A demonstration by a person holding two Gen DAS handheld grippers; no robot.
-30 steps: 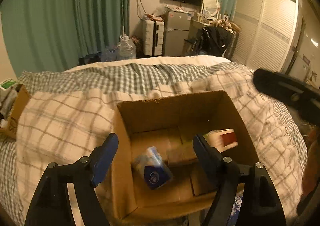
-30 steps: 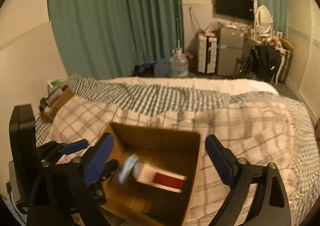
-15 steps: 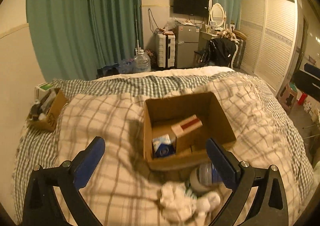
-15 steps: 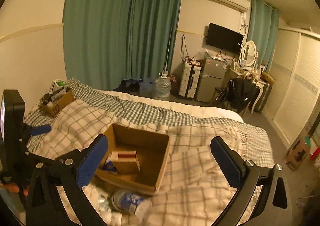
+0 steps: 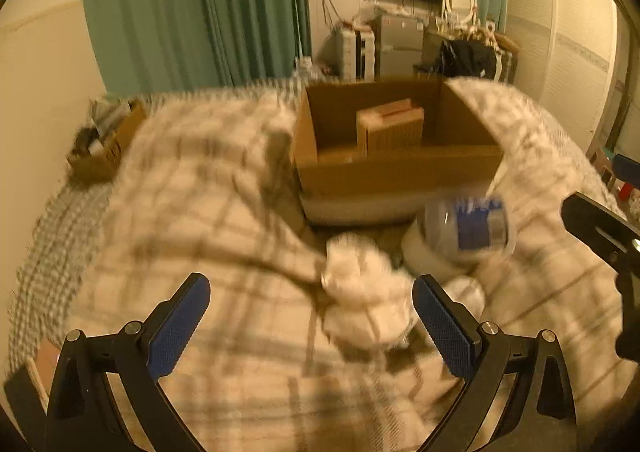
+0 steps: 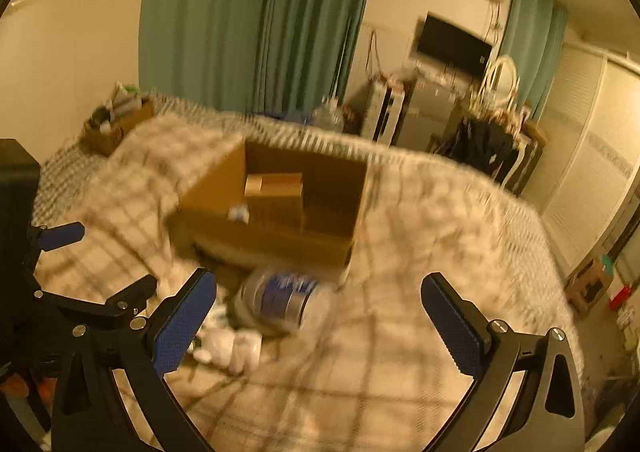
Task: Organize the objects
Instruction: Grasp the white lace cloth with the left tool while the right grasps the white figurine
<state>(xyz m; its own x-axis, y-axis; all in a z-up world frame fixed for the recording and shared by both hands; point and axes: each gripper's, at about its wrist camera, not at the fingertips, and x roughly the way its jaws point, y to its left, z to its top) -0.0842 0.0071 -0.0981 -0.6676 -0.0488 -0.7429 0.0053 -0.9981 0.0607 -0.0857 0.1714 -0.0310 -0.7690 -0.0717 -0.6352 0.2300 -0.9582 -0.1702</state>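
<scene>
Left gripper (image 5: 310, 322): fingers spread wide, empty, over checked blanket (image 5: 180, 212). Right gripper (image 6: 318, 318): likewise wide, empty. Crumpled white tissue (image 5: 362, 294) nearest; plastic bottle (image 5: 466, 230), blue label, lying beside it; cardboard box (image 5: 396, 172) beyond, holding small carton (image 5: 390, 126).

The right gripper (image 6: 319, 316) has its jaws spread wide above the checked blanket (image 6: 420, 252). A clear bottle (image 6: 282, 302) lies just before the cardboard box (image 6: 276, 240).
</scene>
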